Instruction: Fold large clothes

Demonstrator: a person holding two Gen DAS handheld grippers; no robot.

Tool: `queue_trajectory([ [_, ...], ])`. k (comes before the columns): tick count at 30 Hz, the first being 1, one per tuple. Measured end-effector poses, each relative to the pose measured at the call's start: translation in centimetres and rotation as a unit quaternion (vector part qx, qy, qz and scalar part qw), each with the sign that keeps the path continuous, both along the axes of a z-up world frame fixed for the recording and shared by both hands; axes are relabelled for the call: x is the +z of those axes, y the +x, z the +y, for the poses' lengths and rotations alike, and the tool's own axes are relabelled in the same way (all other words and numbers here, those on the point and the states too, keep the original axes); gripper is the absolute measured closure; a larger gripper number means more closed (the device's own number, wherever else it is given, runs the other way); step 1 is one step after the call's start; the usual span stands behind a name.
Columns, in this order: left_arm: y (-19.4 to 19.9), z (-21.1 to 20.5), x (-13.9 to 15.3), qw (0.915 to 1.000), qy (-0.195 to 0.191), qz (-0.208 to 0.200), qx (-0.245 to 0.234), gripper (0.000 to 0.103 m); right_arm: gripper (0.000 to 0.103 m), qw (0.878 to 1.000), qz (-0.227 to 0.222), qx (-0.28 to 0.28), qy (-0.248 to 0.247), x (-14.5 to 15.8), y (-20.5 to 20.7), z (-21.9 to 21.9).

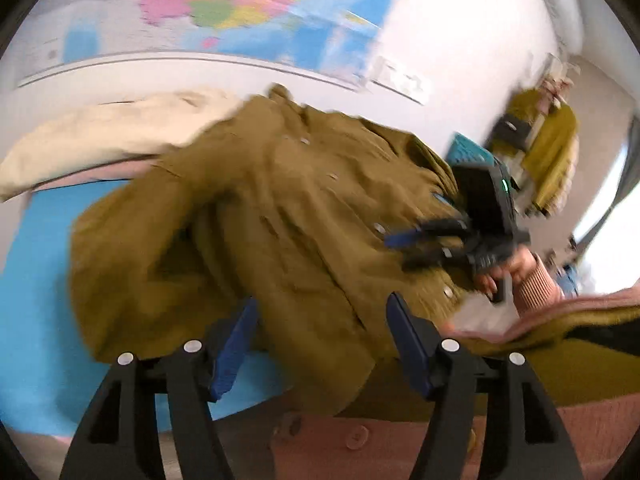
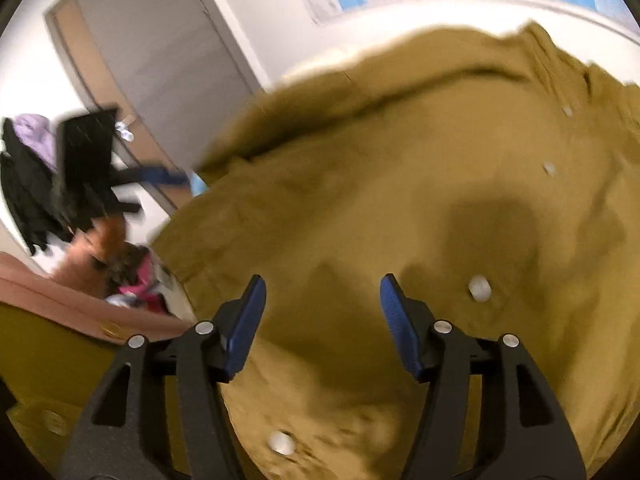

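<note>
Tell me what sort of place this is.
Probably a room at home, perhaps a bedroom or study. A world map hangs on the wall, a door stands behind, and clothes hang nearby while an olive shirt lies on a blue surface.

Black hand-held gripper (image 1: 320,344) — blue pads (image 1: 234,354), silver screws, ribbed pink sleeve (image 1: 536,284).

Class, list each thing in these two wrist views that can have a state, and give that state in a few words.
Olive shirt: rumpled, unfolded, buttoned front facing up.
Left gripper: open, empty, over the shirt's hem.
Right gripper: open, empty, over the shirt.
Cream garment: bunched behind the shirt.
Blue mat: partly covered.
</note>
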State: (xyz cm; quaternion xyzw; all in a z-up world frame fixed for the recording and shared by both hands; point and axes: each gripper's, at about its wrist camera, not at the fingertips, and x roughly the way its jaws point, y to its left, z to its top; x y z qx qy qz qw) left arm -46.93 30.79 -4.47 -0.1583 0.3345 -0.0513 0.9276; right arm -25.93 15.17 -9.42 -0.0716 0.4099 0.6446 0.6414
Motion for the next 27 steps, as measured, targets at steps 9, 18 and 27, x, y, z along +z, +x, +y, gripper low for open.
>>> queue_trajectory([
  [9,5.4,-3.3,2.4,0.9957,0.090,-0.019,0.001,0.027,0.020,0.942,-0.095,-0.317,0.052,6.7,7.2,-20.1],
  [18,15.8,-7.4,1.8,0.9939,0.098,-0.003,-0.049,0.016,0.010,0.874,-0.150,-0.446,-0.125,2.9,11.1,-29.6],
  [27,24.4,-7.4,0.0,0.9879,0.136,0.072,-0.023,0.016,0.078,0.898,-0.121,-0.375,-0.195,-1.1,13.5,-28.3],
])
